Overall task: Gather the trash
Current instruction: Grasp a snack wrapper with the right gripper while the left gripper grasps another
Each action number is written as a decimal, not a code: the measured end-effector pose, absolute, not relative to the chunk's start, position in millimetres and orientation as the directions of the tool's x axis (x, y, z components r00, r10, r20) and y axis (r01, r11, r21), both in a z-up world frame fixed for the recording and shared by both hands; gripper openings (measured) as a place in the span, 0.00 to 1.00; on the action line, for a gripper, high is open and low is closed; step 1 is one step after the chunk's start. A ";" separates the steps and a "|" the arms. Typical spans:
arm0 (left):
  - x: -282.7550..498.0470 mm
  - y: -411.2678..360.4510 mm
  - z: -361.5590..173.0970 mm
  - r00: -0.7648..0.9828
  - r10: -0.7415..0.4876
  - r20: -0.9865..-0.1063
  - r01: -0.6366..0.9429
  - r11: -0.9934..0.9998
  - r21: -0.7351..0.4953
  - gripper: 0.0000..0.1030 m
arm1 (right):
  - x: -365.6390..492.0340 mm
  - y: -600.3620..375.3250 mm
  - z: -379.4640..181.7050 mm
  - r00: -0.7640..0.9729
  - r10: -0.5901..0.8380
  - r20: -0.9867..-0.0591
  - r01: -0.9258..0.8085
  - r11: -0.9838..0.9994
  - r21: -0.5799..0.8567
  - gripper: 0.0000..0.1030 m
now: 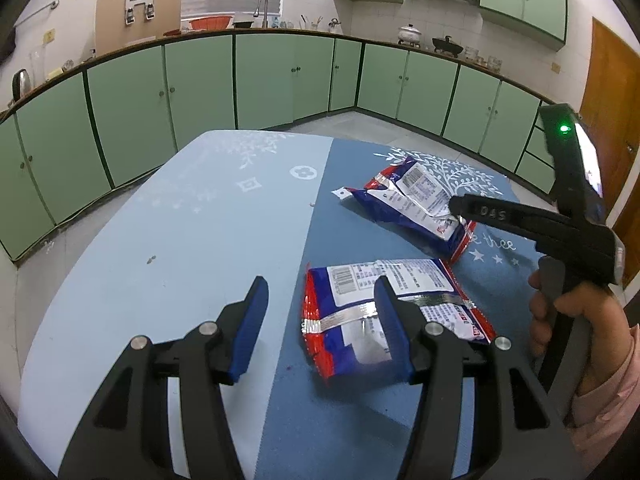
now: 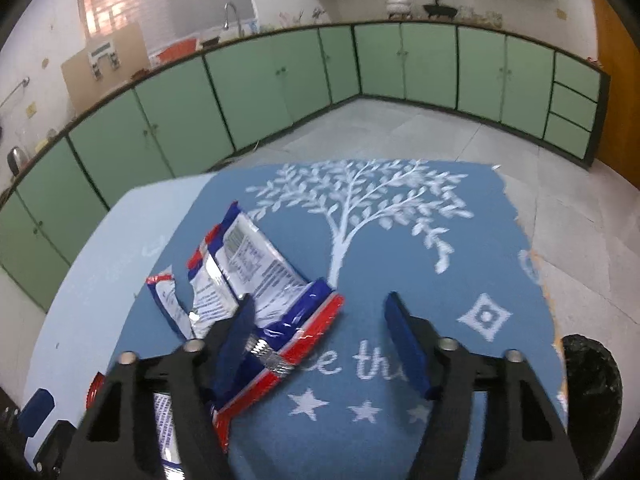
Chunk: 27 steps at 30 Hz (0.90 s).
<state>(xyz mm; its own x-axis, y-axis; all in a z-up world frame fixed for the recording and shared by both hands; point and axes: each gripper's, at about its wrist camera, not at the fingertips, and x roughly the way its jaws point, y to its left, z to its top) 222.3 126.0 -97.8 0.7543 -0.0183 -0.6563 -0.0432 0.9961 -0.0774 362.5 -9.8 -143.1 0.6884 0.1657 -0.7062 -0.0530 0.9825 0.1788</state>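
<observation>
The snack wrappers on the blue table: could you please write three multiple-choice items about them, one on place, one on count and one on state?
1. Where does the near wrapper lie?
A. on the floor
B. on the darker blue cloth
C. in the sink

2. How many large red-and-blue wrappers are on the table?
A. two
B. four
C. none

3. How is the left hand-held gripper?
A. shut on a wrapper
B. open, with nothing gripped
C. out of view

Answers: 1 B, the cloth shows all round it. 2 A, the near wrapper and the far wrapper. 3 B, its pads stand apart and only bare table shows between them.
</observation>
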 end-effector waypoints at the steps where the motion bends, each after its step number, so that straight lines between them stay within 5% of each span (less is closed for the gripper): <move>1: 221.7 126.6 -98.4 0.753 -0.019 -0.657 -0.043 0.996 -0.078 0.52 | 363.5 -8.3 -144.2 0.682 0.171 -0.711 -0.059 0.982 0.179 0.50; 5: 222.8 127.3 -101.1 0.744 -0.026 -0.667 -0.043 0.995 -0.087 0.53 | 362.9 -7.6 -145.2 0.674 0.201 -0.711 -0.077 0.976 0.203 0.25; 8: 223.6 124.3 -102.7 0.738 -0.040 -0.674 -0.035 0.995 -0.097 0.57 | 357.7 -9.4 -143.6 0.678 0.227 -0.699 -0.093 0.970 0.224 0.17; 24: 239.0 87.5 -120.4 0.681 -0.111 -0.724 0.023 0.991 -0.130 0.68 | 301.3 -69.4 -113.9 0.774 0.167 -0.611 -0.028 0.973 0.229 0.09; 27: 240.6 85.5 -121.0 0.678 -0.101 -0.728 0.017 0.992 -0.122 0.53 | 293.9 -77.9 -110.8 0.778 0.172 -0.605 -0.022 0.969 0.248 0.09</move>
